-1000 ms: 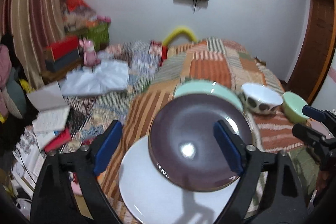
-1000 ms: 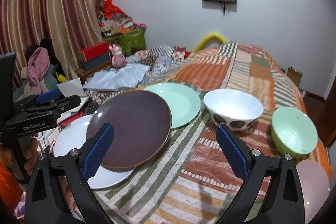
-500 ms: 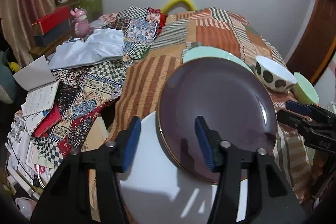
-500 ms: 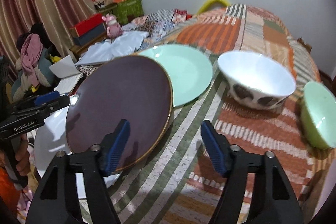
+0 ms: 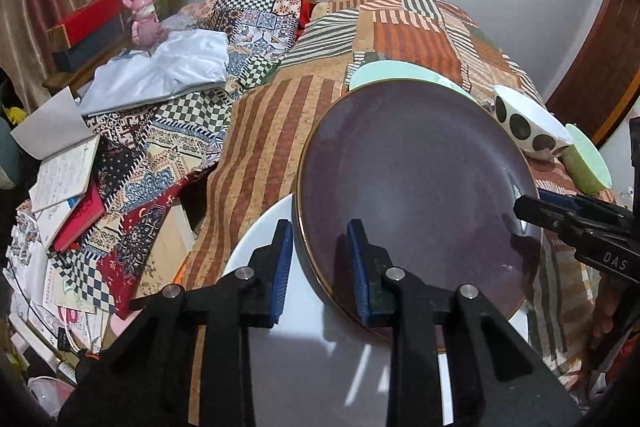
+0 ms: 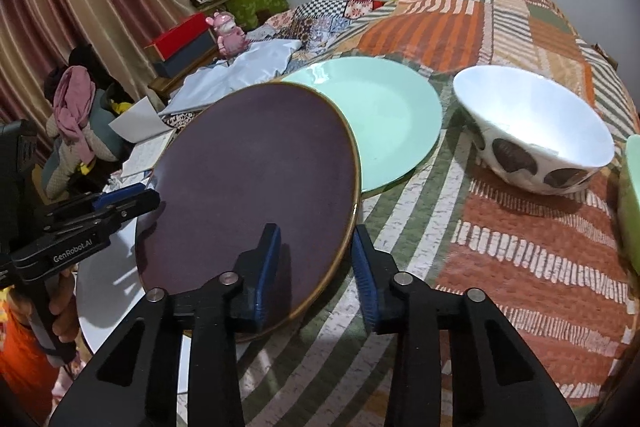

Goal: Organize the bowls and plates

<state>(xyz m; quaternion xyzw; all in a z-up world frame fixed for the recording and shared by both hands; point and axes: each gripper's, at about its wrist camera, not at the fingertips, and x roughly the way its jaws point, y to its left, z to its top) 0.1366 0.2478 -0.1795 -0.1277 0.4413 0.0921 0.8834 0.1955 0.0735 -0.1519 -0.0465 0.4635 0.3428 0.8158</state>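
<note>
Both tongs have just been closing on opposite rims of the brown plate (image 6: 256, 187). Left gripper (image 5: 320, 267) and right gripper (image 6: 316, 267) stand narrow, rim between the pads; contact likely, not certain. White plate (image 5: 320, 367) underneath, green plate (image 6: 384, 123) beyond. Spotted bowl (image 6: 536, 135) right of the right tongs. Nothing stacked yet.

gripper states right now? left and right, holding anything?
Left gripper: jaws have just been closing, now astride the near rim of the dark purple plate; firm pinch cannot be told.
Right gripper: just been closing astride the same plate's opposite rim; grip likewise unclear.
</note>
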